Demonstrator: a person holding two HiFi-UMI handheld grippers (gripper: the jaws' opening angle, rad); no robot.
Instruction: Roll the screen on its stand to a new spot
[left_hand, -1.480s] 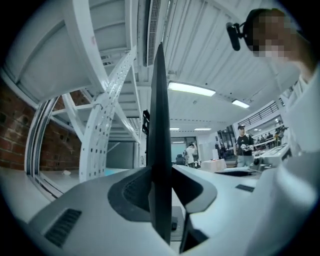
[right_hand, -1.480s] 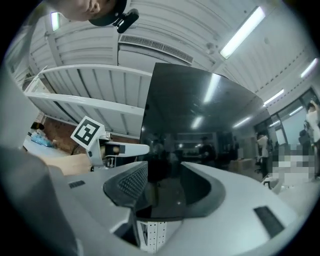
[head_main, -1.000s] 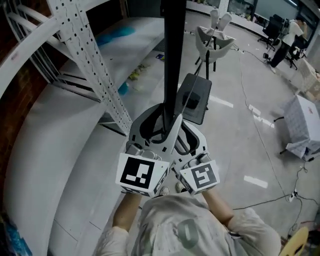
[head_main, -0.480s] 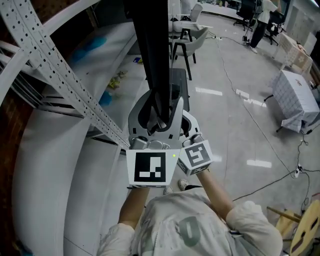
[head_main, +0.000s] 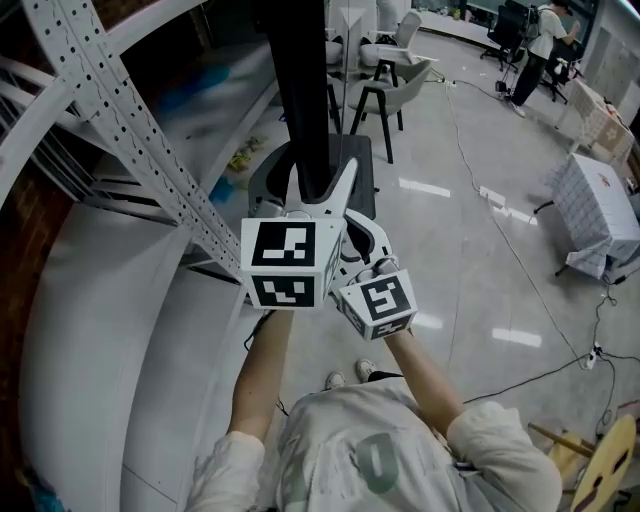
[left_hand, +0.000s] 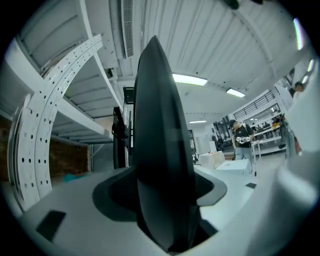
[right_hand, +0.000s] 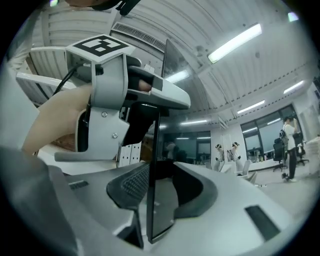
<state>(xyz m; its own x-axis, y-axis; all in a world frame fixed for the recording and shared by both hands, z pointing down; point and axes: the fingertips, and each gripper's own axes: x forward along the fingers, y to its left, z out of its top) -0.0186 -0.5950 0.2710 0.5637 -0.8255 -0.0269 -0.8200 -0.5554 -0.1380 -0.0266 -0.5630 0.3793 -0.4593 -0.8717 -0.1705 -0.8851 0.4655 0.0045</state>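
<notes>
Currently I am holding both grippers level against the screen (head_main: 300, 90), which is standing upright on its stand on the floor, edge-on to me, just beside the perforated white frame (head_main: 130, 128).

Left gripper (left_hand: 165, 185): its jaws have just been opening and are standing released, with the thick dark body of the screen between them.

Right gripper (right_hand: 161, 182): its jaws have just been closing around the thin panel edge, but I judge that they are not yet clamping it.

Hazards: neither gripper is gripping, so a push now is risking a slip or a tipping of the tall stand. Pinching the thin edge hard is endangering the panel. Steering blind, I am risking the base (head_main: 358, 170) catching the frame at left or the chairs (head_main: 395, 60) ahead.
</notes>
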